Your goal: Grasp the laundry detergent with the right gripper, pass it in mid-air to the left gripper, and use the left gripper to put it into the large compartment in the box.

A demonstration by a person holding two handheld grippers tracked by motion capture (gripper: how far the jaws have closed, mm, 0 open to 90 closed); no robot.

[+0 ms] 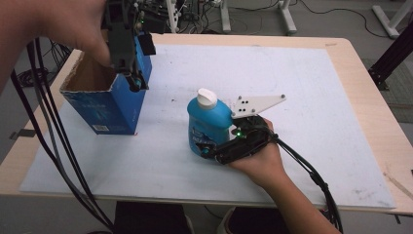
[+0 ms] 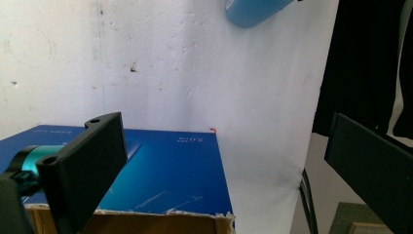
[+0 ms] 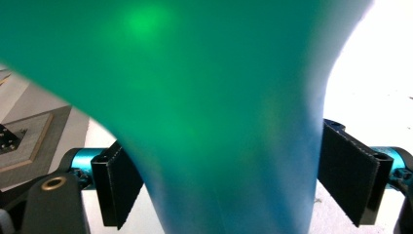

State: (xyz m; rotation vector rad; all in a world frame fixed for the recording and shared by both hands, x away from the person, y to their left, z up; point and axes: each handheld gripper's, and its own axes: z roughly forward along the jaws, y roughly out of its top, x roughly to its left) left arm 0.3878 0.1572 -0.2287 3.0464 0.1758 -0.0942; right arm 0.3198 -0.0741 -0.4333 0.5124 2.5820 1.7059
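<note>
A blue bottle (image 1: 209,124) with a white cap (image 1: 207,97) stands upright near the middle of the white mat. My right gripper (image 1: 207,151) comes at it from the front right and is shut on its lower body. In the right gripper view both black pads (image 3: 348,173) lie against the sides of the bottle (image 3: 204,122). An open-topped blue box (image 1: 109,107) stands at the left. My left gripper (image 1: 134,83) hangs over the box's right wall, pointing down. Its jaws (image 2: 229,165) stand wide apart above the box (image 2: 175,170), gripping nothing.
The white mat (image 1: 292,97) covers most of the wooden table (image 1: 370,97). Black cables (image 1: 48,136) trail down at the left edge. A black frame leg (image 1: 394,48) stands off the table's right side. Stands and cables crowd the floor behind the table.
</note>
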